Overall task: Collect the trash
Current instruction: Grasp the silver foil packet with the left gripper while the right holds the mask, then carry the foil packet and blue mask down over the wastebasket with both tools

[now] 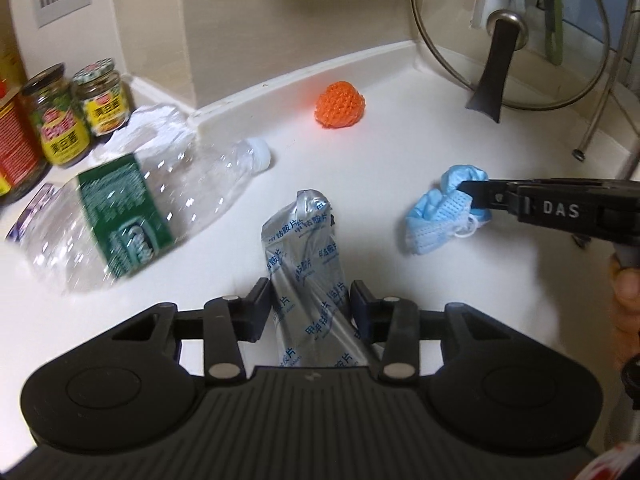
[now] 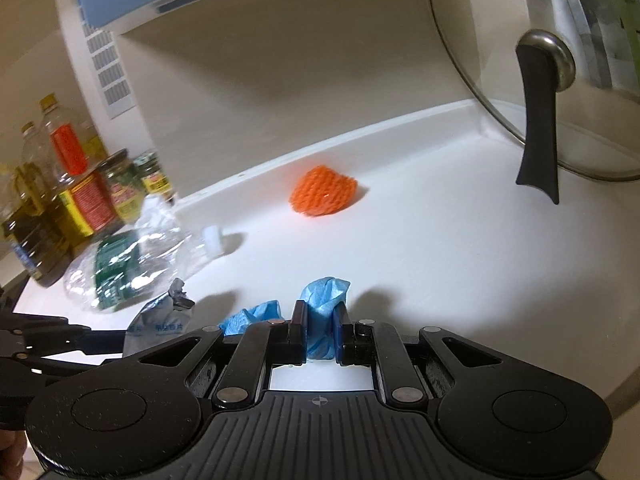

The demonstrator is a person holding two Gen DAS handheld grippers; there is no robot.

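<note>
Trash on the white counter (image 1: 400,152): left hand-held gripper (image 1: 312,300) pinches a light, crinkly silver foil packet (image 1: 304,248) mid-length, right hand-held gripper (image 2: 320,330) pinches a soft blue face mask (image 2: 324,300), both easily held anywhere.

Smooth, faintly glossy white tabletop (image 1: 400,152); shiny silver foil packet (image 1: 308,248); clear crinkled plastic bottle (image 1: 152,200); soft blue mask (image 1: 440,216), probably non-woven cloth; orange foam netting (image 1: 340,105); glass lid (image 1: 520,32).
</note>
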